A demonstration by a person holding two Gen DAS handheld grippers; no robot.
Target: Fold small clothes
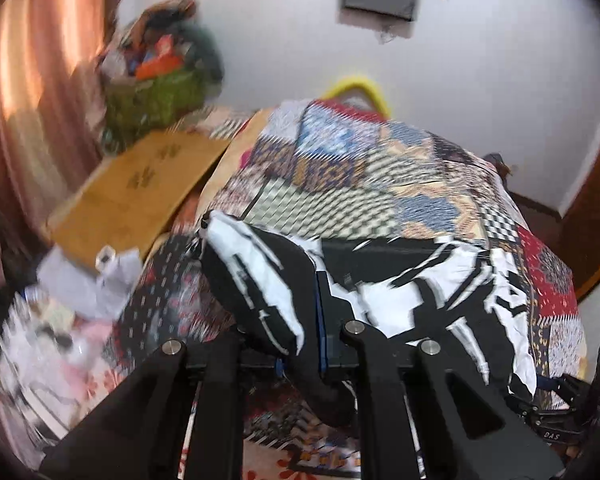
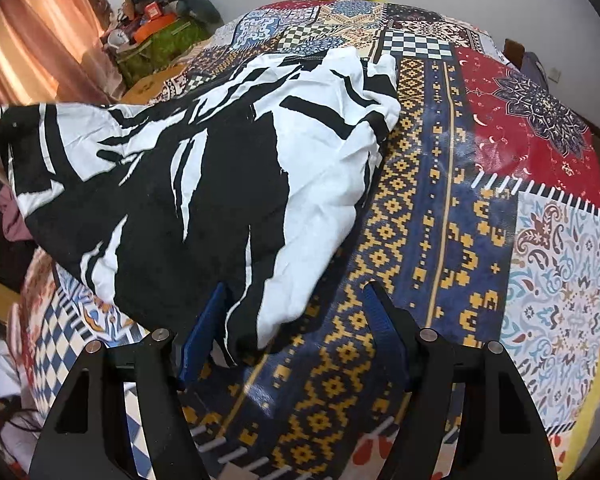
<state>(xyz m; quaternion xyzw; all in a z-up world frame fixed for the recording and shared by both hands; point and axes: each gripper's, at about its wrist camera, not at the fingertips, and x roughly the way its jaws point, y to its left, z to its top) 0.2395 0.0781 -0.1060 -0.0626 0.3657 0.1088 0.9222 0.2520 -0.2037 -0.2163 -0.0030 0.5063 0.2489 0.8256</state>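
Left tool [image 1: 320, 344] clamps black-white garment [image 2: 204, 184]; right tool [image 2: 296, 320] wide apart, over patchwork bedspread [image 2: 480, 220].

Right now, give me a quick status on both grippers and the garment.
Left gripper shut on black-and-white garment, corner lifted. Right gripper open at its near edge. Garment part-spread on patchwork bedcover. Nothing blocking.
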